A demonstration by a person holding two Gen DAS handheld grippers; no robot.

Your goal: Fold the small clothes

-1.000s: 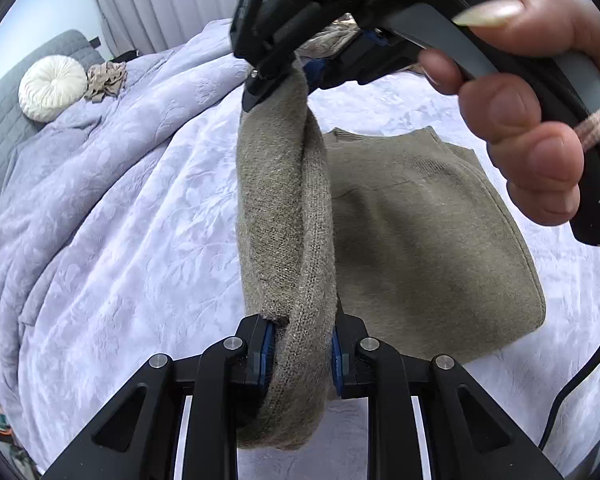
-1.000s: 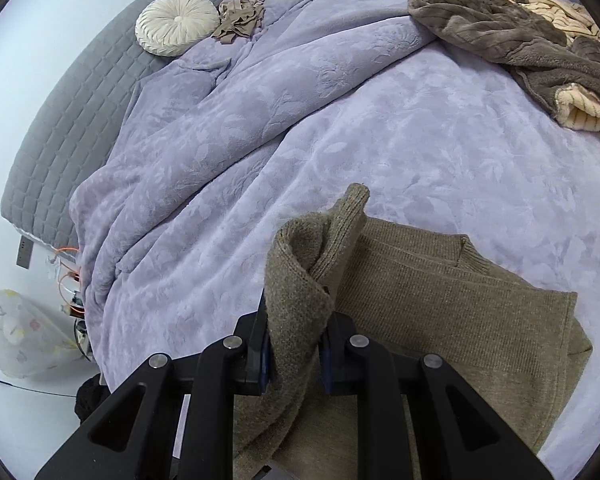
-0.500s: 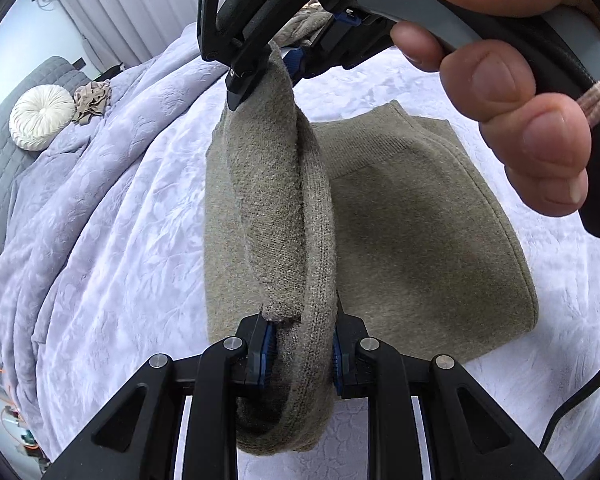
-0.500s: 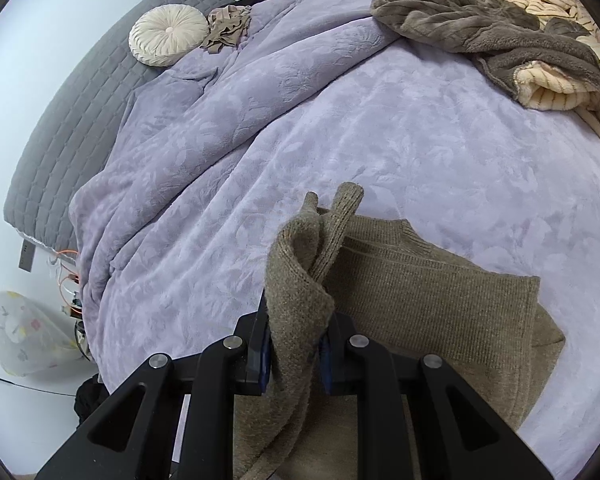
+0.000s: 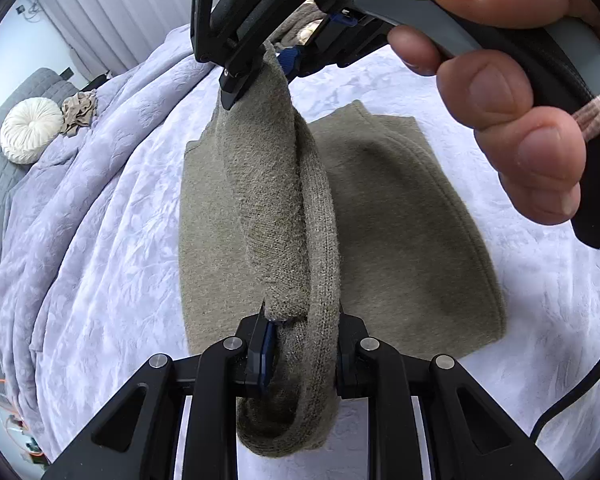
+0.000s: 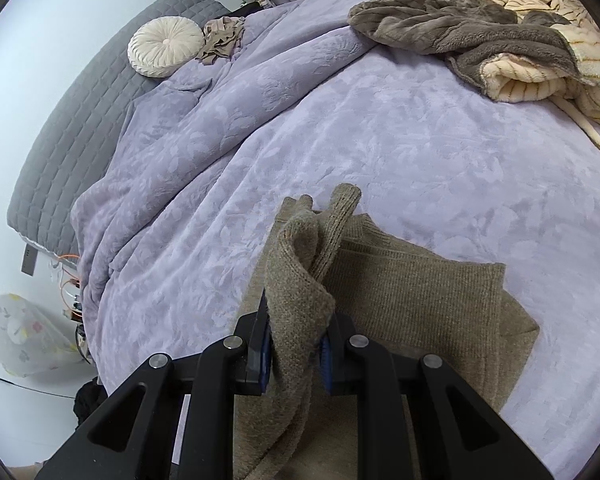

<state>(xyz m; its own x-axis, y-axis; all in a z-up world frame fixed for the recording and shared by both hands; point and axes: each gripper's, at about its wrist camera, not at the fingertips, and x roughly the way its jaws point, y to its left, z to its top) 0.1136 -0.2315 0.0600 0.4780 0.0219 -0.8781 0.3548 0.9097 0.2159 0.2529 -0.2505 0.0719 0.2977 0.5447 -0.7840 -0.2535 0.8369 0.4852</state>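
Note:
An olive knitted sweater (image 5: 400, 224) lies partly folded on the lilac bedspread (image 5: 112, 208). One thick fold of it is lifted and stretched between both grippers. My left gripper (image 5: 304, 356) is shut on the near end of that fold. At the top of the left wrist view, the right gripper (image 5: 268, 64), held by a hand (image 5: 516, 120), pinches the far end. In the right wrist view the right gripper (image 6: 296, 356) is shut on a bunched edge of the sweater (image 6: 416, 300), whose flat part spreads to the right.
A round cream cushion (image 6: 166, 46) and a crumpled beige garment (image 6: 222, 40) lie by the grey headboard (image 6: 100, 108). A pile of brown and cream fleece clothes (image 6: 500, 40) sits at the far right. A black cable (image 5: 580, 392) hangs at the right.
Both grippers have carried the lifted fold sideways across the sweater, so olive knit now shows on both sides of it in the left wrist view. Both grips are unchanged.

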